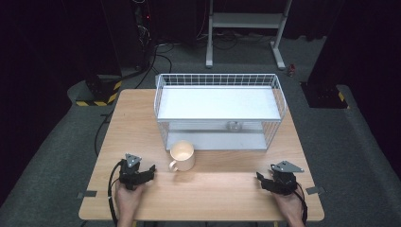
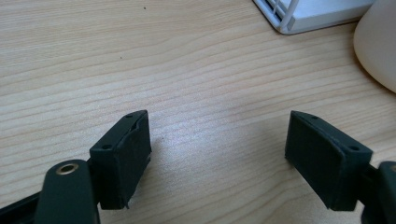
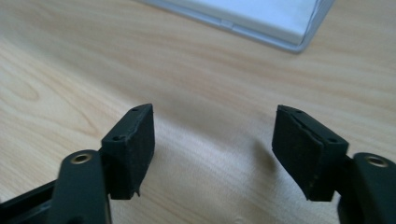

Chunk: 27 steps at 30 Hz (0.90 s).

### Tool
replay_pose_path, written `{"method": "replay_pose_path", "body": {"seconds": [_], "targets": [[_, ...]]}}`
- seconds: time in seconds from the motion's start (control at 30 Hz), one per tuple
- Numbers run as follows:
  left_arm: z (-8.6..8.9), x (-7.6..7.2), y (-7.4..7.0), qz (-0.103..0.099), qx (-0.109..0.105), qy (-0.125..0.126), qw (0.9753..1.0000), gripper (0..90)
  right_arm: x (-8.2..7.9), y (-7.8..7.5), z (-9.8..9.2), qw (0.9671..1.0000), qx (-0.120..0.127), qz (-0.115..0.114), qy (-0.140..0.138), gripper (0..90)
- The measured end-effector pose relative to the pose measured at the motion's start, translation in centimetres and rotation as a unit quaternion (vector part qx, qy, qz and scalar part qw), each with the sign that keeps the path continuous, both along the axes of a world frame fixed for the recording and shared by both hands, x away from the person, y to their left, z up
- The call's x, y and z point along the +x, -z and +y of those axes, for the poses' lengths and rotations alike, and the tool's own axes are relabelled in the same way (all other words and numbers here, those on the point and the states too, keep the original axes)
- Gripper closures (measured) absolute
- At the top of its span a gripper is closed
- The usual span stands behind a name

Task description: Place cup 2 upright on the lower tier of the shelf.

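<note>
Cream mug sits on the wooden table, just in front of the white wire rack, handle toward you. Nothing's picked up yet, so by the look of it the job's at the very start. Your left gripper rests near the mug, jaws spread wide, empty. Right gripper sits well apart at the other side, jaws also apart w/ nothing between. Reach, grasp & placing all appear left to do.
</note>
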<state>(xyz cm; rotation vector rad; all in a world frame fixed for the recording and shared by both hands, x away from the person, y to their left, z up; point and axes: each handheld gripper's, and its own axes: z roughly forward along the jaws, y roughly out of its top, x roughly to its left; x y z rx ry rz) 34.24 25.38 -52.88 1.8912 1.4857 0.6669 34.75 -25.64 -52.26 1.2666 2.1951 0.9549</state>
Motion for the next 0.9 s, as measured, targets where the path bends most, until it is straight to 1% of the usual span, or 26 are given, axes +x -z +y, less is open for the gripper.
{"method": "replay_pose_path", "body": {"seconds": [0.03, 0.13, 0.2, 0.23, 0.3, 0.33, 0.4, 0.47, 0.53, 0.57, 0.63, 0.67, 0.7, 0.73, 0.8, 0.87, 0.9], "targets": [[0.0, 0.0, 0.0, -0.001, -0.003, -0.002, 1.0000, 23.2, 0.3, 0.1, 0.0, 0.9999, -0.004, 0.016, 0.000, 24.7], [0.1, 0.0, 0.0, -0.001, -0.007, -0.003, 1.0000, 24.2, 0.3, 0.1, 0.1, 0.9999, -0.005, 0.015, 0.001, 24.2], [0.1, -0.1, 0.0, -0.001, -0.007, -0.011, 0.9999, 24.2, 0.3, 0.1, 0.2, 0.9998, -0.003, 0.019, 0.004, 22.7], [0.1, -0.1, -0.1, 0.002, -0.002, -0.009, 1.0000, 24.2, 0.3, 0.1, 0.2, 0.9998, -0.003, 0.019, 0.004, 22.7], [0.0, -0.3, -0.1, 0.003, 0.000, -0.009, 1.0000, 23.1, 0.4, 0.1, 0.2, 0.9998, -0.005, 0.018, 0.004, 22.4], [0.0, -0.4, -0.1, 0.000, -0.007, -0.008, 0.9999, 23.1, 0.4, 0.1, 0.2, 0.9998, -0.005, 0.018, 0.004, 22.4], [0.1, -0.7, -0.4, -0.002, -0.028, -0.007, 0.9996, 22.2, 0.3, 0.1, 0.2, 0.9998, -0.005, 0.018, 0.003, 22.3], [0.0, -1.0, -0.7, -0.005, -0.045, 0.001, 0.9990, 21.5, 0.4, 0.1, 0.2, 0.9998, -0.004, 0.018, 0.003, 22.3], [-0.3, -1.3, -1.0, -0.010, -0.049, 0.009, 0.9987, 20.6, 0.4, 0.1, 0.2, 0.9998, -0.005, 0.018, 0.003, 22.3], [-0.5, -1.6, -1.2, -0.016, -0.054, 0.013, 0.9983, 20.3, 0.4, 0.1, 0.2, 0.9998, -0.005, 0.018, 0.003, 22.3], [-0.8, -2.0, -1.4, -0.021, -0.054, 0.026, 0.9980, 19.5, 0.4, 0.1, 0.2, 0.9998, -0.005, 0.017, 0.002, 22.2], [-1.0, -2.4, -1.5, -0.020, -0.054, 0.034, 0.9977, 18.5, 0.4, 0.1, 0.2, 0.9998, -0.005, 0.019, 0.004, 22.2], [-1.0, -2.4, -1.5, -0.020, -0.054, 0.034, 0.9977, 18.1, 0.4, 0.1, 0.2, 0.9998, -0.005, 0.019, 0.004, 22.2], [-1.2, -2.8, -1.5, -0.019, -0.050, 0.041, 0.9977, 18.1, 0.4, 0.1, 0.2, 0.9998, -0.006, 0.017, 0.002, 22.2], [-1.6, -3.3, -1.4, -0.015, -0.048, 0.052, 0.9974, 16.7, 0.5, 0.1, 0.2, 0.9998, -0.006, 0.017, 0.002, 22.2], [-1.9, -3.8, -1.5, -0.015, -0.044, 0.061, 0.9970, 15.1, 0.5, 0.1, 0.2, 0.9998, -0.006, 0.017, 0.003, 22.2], [-2.1, -4.0, -1.5, -0.019, -0.047, 0.065, 0.9965, 14.9, 0.5, 0.1, 0.2, 0.9998, -0.006, 0.017, 0.002, 22.2]]}}
